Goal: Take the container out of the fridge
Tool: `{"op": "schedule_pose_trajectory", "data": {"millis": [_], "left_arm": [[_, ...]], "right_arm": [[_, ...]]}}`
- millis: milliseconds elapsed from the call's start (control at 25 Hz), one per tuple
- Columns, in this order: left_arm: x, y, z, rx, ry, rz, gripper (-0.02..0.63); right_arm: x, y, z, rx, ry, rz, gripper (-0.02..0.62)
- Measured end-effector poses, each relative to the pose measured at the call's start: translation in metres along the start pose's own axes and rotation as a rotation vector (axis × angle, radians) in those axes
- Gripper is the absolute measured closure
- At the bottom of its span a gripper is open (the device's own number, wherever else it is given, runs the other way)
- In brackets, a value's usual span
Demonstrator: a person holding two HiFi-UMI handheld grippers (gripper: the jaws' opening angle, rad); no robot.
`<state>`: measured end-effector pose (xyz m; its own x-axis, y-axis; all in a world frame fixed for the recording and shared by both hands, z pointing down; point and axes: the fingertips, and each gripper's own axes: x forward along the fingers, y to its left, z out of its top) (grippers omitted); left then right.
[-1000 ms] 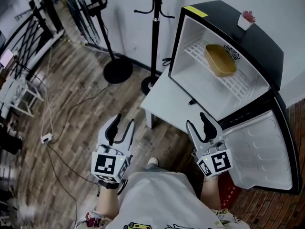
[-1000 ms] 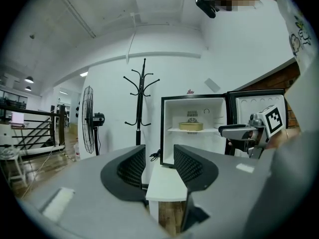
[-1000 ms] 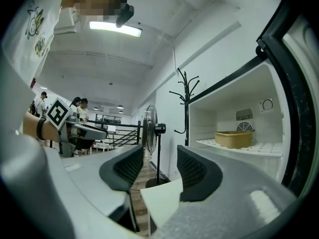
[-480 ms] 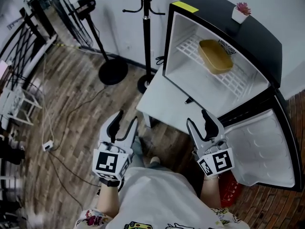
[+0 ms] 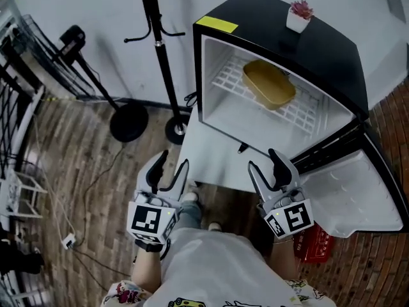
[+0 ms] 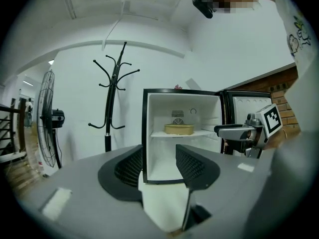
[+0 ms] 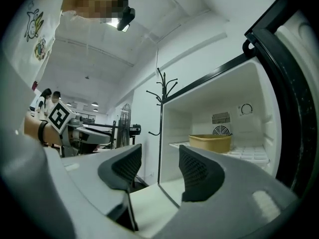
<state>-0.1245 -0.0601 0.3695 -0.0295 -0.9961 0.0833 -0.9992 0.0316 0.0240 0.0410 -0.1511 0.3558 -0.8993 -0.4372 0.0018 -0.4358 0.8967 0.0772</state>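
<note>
A tan oval container (image 5: pixel 269 84) rests on the white wire shelf of a small black fridge (image 5: pixel 300 50) whose door (image 5: pixel 358 190) hangs wide to the right. The container (image 6: pixel 179 129) shows straight ahead in the left gripper view, and the same container (image 7: pixel 210 142) shows right of centre in the right gripper view. My left gripper (image 5: pixel 170 165) and right gripper (image 5: pixel 268 162) are held level in front of the fridge, well short of it. Both have just been opening their jaws, and nothing is between either pair.
A small potted plant (image 5: pixel 298 15) stands on the fridge top. A black coat stand (image 5: pixel 161 56) rises left of the fridge, with a fan stand (image 5: pixel 96 75) and cables on the wood floor further left. A red object (image 5: pixel 313 245) lies below the open door.
The fridge has come closer and more central in the head view as I moved toward it. Both grippers' jaws stand slightly wider. The left gripper has shifted right, toward the fridge.
</note>
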Motion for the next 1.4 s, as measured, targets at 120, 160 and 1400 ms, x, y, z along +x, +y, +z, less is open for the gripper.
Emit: {"op": "schedule_pose_trajectory", "data": {"millis": [120, 160, 1400], "left_arm": [[0.029, 0.012, 0.007, 0.003, -0.002, -0.079, 0.402], [0.037, 0.017, 0.009, 0.005, -0.002, -0.102, 0.399], [0.133, -0.003, 0.018, 0.027, 0.012, -0.628, 0.399]], "right_arm": [[0.014, -0.008, 0.002, -0.006, 0.008, -0.072, 0.362], [0.02, -0.011, 0.003, -0.007, 0.011, -0.092, 0.362], [0.034, -0.024, 0.013, -0.049, 0.062, -0.501, 0.357]]}}
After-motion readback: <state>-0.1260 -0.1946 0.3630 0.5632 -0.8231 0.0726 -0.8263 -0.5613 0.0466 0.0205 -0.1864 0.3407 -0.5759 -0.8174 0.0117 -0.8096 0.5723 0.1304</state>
